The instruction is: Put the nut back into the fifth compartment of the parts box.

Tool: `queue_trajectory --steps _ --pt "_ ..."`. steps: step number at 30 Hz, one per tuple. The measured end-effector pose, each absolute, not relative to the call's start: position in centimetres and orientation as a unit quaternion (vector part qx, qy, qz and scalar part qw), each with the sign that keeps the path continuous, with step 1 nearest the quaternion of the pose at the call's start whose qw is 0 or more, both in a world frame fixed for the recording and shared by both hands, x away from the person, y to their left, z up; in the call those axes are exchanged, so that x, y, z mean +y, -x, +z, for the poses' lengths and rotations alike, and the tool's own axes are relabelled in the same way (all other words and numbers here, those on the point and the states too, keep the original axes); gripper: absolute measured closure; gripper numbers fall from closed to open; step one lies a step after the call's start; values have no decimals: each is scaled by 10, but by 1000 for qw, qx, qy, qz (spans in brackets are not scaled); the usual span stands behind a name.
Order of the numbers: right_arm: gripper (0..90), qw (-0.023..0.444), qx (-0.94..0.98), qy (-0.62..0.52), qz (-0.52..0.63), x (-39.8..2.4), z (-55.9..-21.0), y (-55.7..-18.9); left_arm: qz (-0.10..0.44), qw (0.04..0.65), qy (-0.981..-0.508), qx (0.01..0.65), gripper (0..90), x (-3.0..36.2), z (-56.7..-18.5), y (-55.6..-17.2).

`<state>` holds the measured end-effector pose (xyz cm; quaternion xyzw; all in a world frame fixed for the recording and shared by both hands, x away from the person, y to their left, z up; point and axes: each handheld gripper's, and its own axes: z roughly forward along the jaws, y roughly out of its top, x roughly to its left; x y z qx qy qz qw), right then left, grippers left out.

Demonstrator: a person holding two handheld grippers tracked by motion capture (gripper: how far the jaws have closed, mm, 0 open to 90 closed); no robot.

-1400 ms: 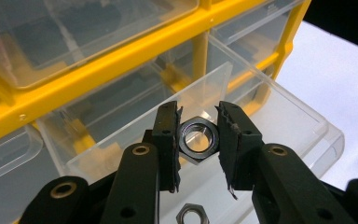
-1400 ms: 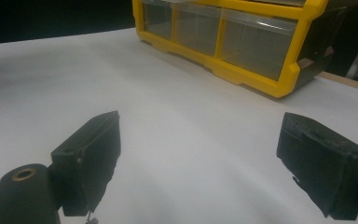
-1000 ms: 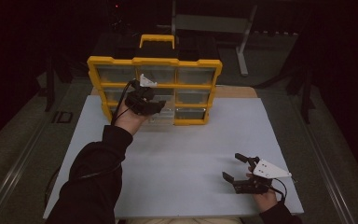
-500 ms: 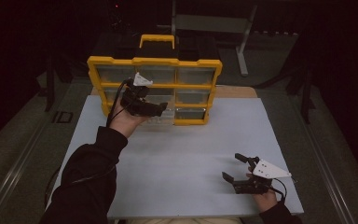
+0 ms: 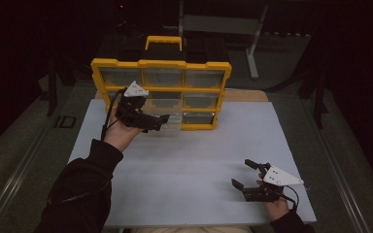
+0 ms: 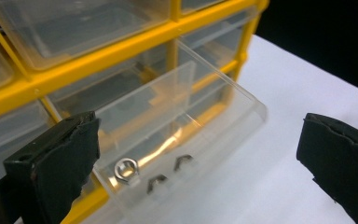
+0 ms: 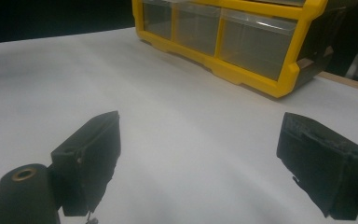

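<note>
At the front of the left gripper: spread as wide as can be, with nothing pinched. Just been opening. Lined up on the front of a see-through plastic drawer, which sits between the 2 black jaws but apart from both pads. Pulled partway out of the bottom row of a tall yellow plastic box of drawers, near the middle. Inside, right by the front wall: 1 small silver metal nut and 2 small dark bits, too tiny to name.

Further out, across the flat white table top: resting low near the person's edge, the right gripper, also wide open and holding nothing, well apart from the box.

Could go wrong from here:
- Bumping the drawer's corner with the near jaw while backing off. Could push it crooked or shake the nut about.
- Pulling the drawer out too far. Could slip free, tip down and spill the nut onto the table, where it would roll.
- Reaching in for the nut with such big pads. Could miss it or flick it out.
- Tugging hard with no hand on the box. Could slide or tip the whole thing forward.
</note>
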<state>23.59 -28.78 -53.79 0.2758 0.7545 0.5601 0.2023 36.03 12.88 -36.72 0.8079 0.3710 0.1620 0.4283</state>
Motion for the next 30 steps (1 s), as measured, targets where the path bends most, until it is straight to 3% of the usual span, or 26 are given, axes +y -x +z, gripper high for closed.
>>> queue_trajectory --steps 19,30 --pt "135 201 754 -277 560 -287 -538 -236 175 454 -795 362 0 166 -381 -315" --pt "136 203 754 -276 560 -287 -538 -236 165 458 -797 356 0 182 -409 -290"
